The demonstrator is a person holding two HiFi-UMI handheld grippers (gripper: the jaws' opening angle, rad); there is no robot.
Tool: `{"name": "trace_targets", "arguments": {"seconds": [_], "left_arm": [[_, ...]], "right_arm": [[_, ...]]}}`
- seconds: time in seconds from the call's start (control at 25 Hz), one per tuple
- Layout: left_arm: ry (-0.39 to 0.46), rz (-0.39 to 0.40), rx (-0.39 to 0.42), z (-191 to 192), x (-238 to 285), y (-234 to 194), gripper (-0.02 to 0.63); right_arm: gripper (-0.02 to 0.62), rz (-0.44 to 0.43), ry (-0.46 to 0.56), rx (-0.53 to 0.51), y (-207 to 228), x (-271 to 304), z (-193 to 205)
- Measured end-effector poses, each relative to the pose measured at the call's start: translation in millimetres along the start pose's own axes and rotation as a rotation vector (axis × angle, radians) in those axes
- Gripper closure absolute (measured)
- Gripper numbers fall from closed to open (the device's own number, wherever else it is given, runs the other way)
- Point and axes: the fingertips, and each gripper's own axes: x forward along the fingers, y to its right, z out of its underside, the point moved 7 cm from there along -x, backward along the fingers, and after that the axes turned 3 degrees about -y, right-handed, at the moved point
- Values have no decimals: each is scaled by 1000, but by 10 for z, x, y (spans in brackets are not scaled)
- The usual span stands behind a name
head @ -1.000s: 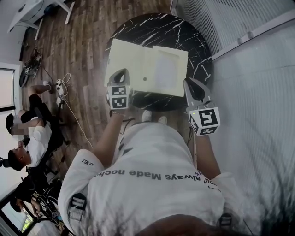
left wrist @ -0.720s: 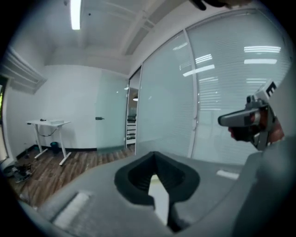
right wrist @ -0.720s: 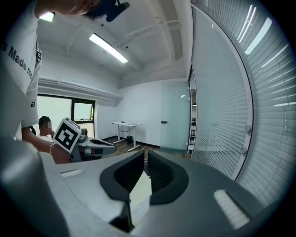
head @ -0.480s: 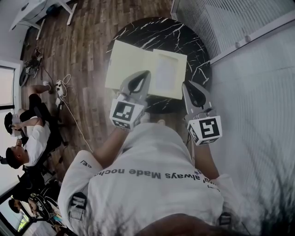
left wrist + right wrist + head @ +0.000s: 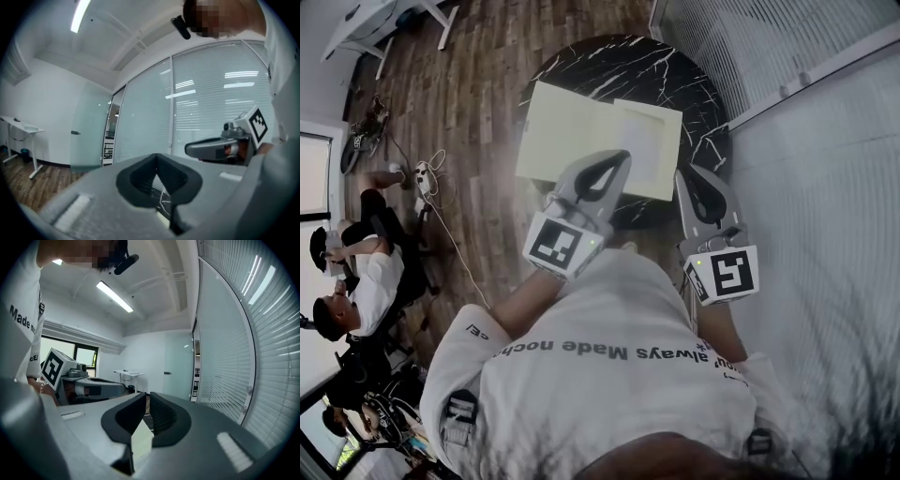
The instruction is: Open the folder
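Looking steeply down on a pale yellow folder [image 5: 581, 131], flat on a round black marble table [image 5: 619, 61] with white veins. Covering the middle of the folder's near edge with the left gripper [image 5: 622, 159], held above it and not touching. Holding the right gripper [image 5: 686, 176] just right of the folder's near right corner, also apart from it. Closed to the tips on the left, with nothing pinched; only a bit of marble seen through the hollow behind the tips. Nearly closed on the right too, leaving a thin empty slit; showing a pale wedge through its hollow, hard to say whether folder or not. Cannot tell if the folder's right part is a raised flap or only a lighter panel. Losing the table's near rim behind a white shirt [image 5: 609, 375]. Reading on this shirt, upside down, "always Made noch", then nothing more at a fold; letters like "CE" on the sleeve [image 5: 475, 330]. Finding only black and white square markers on both cubes, no words.
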Motion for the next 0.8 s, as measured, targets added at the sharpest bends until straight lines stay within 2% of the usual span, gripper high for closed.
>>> {"name": "trace_targets", "arguments": {"seconds": [0.24, 0.44, 0.8], "left_arm": [[-21, 3, -5, 20, -24, 1, 603], [3, 4, 17, -39, 28, 12, 603], [-11, 3, 50, -15, 6, -2, 603]], "right_arm": [[569, -2, 5, -4, -72, 26, -43], [569, -9, 0, -7, -67, 37, -38], [569, -11, -6, -7, -89, 33, -48]]}}
